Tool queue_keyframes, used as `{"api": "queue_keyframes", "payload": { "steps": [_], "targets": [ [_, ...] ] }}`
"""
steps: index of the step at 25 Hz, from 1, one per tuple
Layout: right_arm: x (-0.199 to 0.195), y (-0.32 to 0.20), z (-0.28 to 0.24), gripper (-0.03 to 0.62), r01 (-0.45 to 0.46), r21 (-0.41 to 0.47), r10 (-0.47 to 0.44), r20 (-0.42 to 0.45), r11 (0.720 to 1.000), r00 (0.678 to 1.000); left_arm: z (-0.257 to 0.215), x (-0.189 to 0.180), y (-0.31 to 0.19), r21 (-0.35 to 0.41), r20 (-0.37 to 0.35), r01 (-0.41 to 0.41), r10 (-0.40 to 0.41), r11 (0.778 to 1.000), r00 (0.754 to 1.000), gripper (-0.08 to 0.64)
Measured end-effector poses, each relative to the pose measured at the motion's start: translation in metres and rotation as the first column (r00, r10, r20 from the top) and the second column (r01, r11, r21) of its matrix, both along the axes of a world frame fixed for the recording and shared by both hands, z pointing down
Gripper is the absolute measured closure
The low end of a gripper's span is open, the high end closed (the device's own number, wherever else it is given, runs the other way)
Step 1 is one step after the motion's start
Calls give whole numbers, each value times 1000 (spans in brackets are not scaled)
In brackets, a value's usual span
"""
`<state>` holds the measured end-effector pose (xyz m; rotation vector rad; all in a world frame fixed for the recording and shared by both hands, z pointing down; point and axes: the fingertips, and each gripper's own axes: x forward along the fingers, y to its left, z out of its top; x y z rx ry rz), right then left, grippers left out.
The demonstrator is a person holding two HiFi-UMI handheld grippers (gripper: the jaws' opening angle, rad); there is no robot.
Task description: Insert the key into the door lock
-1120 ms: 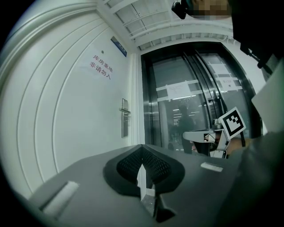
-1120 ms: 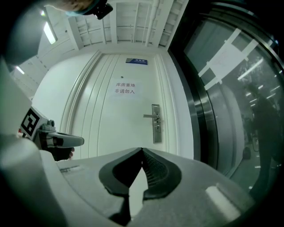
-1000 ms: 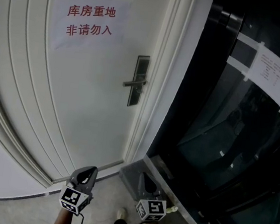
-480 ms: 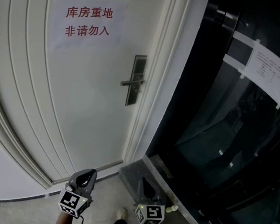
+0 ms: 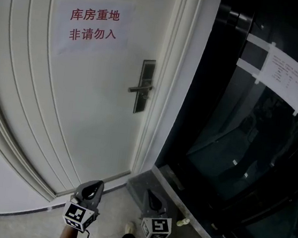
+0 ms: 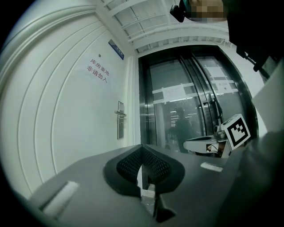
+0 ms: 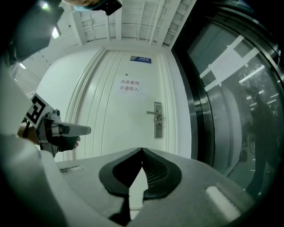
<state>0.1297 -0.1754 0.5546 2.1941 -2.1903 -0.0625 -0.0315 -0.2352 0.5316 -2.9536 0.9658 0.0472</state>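
Since the white door (image 5: 85, 113) stands well apart from both grippers, the chief risk, as I judge it, is the long reach ahead: a drifting approach could carry a gripper into the dark glass wall (image 5: 231, 153) just right of the frame, or scrape the door's face. Smaller, the lock plate (image 5: 145, 86) sits near the door's right edge with its lever handle (image 5: 140, 89) jutting left. A tip coming in high could knock that handle instead of meeting the keyhole, which is too small to make out. The left gripper (image 6: 142, 147) and the right gripper (image 7: 142, 150) both have their jaws closed together at the tips. No key shows plainly; a pale sliver behind the left tips may be it, and a skewed hold would jam at the slot.
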Motion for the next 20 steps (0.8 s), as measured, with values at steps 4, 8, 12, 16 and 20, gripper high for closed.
{"api": "queue_keyframes", "payload": {
  "steps": [4,8,12,16,20],
  "targets": [
    [-2,-2,0,591,1,2,-1,3,1000,1000,-1,-2,-3,1,-1,4,-4,1000,1000,557],
    [-3,-2,0,592,7,2,-7,7,1000,1000,1,-3,-1,-4,3,5,-5,1000,1000,557],
    [-4,-3,-3,591,12,8,-12,17,1000,1000,2,-4,-1,-2,11,6,-6,1000,1000,557],
    [-3,-3,-4,591,12,9,-12,18,1000,1000,2,-4,-1,-3,11,9,-9,1000,1000,557],
    [-5,-4,-2,592,16,9,-16,22,1000,1000,1,-4,-3,-1,7,10,-10,1000,1000,557]
  ]
}}
